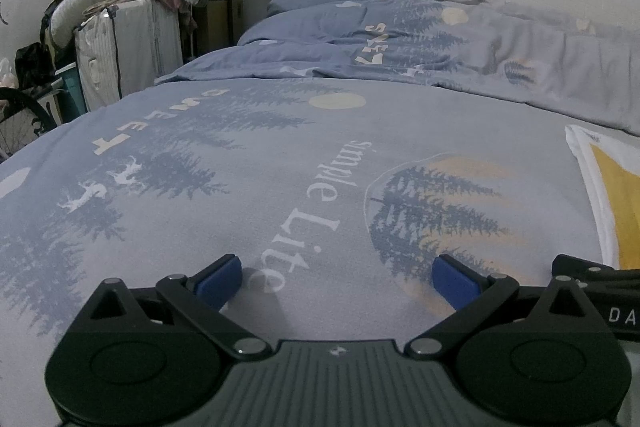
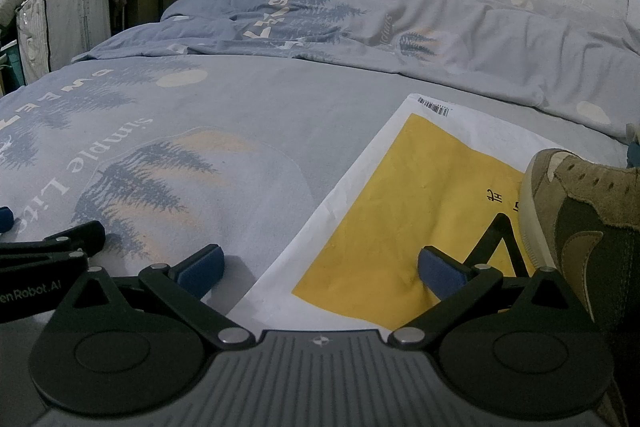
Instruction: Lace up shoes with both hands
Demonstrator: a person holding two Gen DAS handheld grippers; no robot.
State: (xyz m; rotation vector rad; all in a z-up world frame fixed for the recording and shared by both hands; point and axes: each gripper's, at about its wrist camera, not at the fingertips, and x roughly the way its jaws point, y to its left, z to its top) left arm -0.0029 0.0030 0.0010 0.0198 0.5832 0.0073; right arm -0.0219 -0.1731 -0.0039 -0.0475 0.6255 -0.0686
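Tan suede sneaker (image 2: pixel 584 223) at right edge of right wrist view, toe resting on yellow-and-white mailer bag (image 2: pixel 384 227), laces not visible. Bag flat on bed sheet (image 2: pixel 248 115). Right tongs (image 2: pixel 320 267) spread wide, empty, low over bag's near edge. Left tongs (image 1: pixel 338 279) likewise spread, empty, over sheet; bag at right edge there.

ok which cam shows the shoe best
The right wrist view. The brown suede shoe sits at its right edge on the yellow and white bag, beside the open right hand-held gripper, partly cut off by the frame. The left wrist view shows no shoe, only a corner of that bag past the open left hand-held gripper.
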